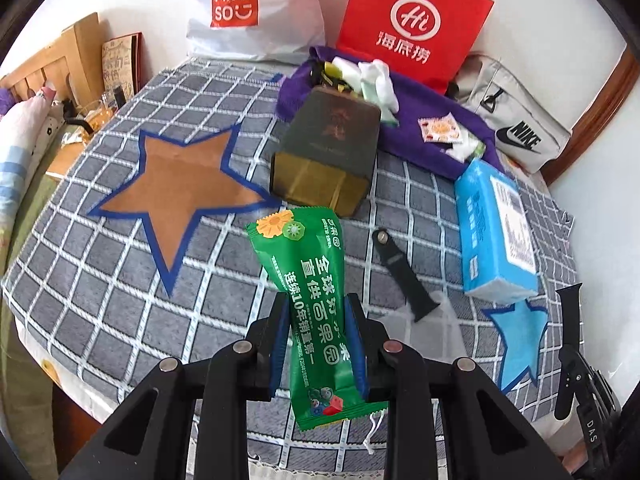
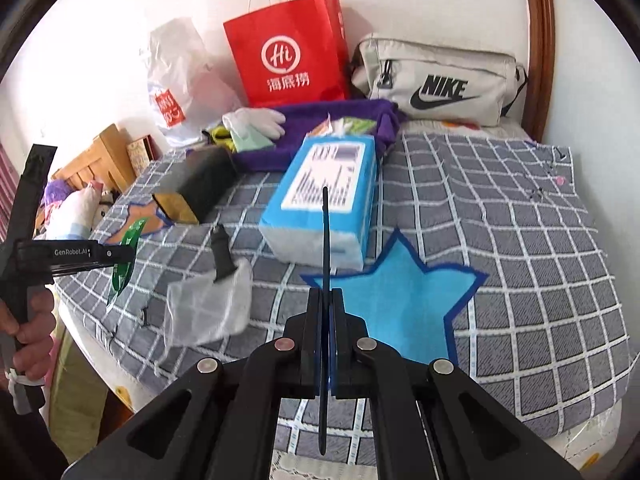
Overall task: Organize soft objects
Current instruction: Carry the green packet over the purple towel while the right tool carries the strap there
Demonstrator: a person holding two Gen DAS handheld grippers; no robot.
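Note:
In the left wrist view my left gripper [image 1: 318, 308] is shut on a green snack packet [image 1: 308, 264], held upright above the checked grey bedspread [image 1: 100, 300]. It also shows at the left of the right wrist view, as the left gripper [image 2: 120, 258] with the packet [image 2: 130, 236]. My right gripper [image 2: 326, 294] is shut on a thin black watch strap [image 2: 326, 236], seen edge-on over a blue star patch [image 2: 400, 304]. That strap [image 1: 568, 320] hangs at the right edge of the left wrist view. A second strap piece [image 1: 404, 276] lies on the bed.
A brown star patch [image 1: 176, 188], a dark box [image 1: 328, 152], a blue tissue pack [image 1: 496, 228] and a purple cloth [image 1: 432, 136] with small soft items lie on the bed. Red bag [image 1: 412, 24], white bag [image 1: 248, 8] and grey Nike bag [image 1: 516, 124] line the wall. Clear plastic bag [image 2: 208, 308].

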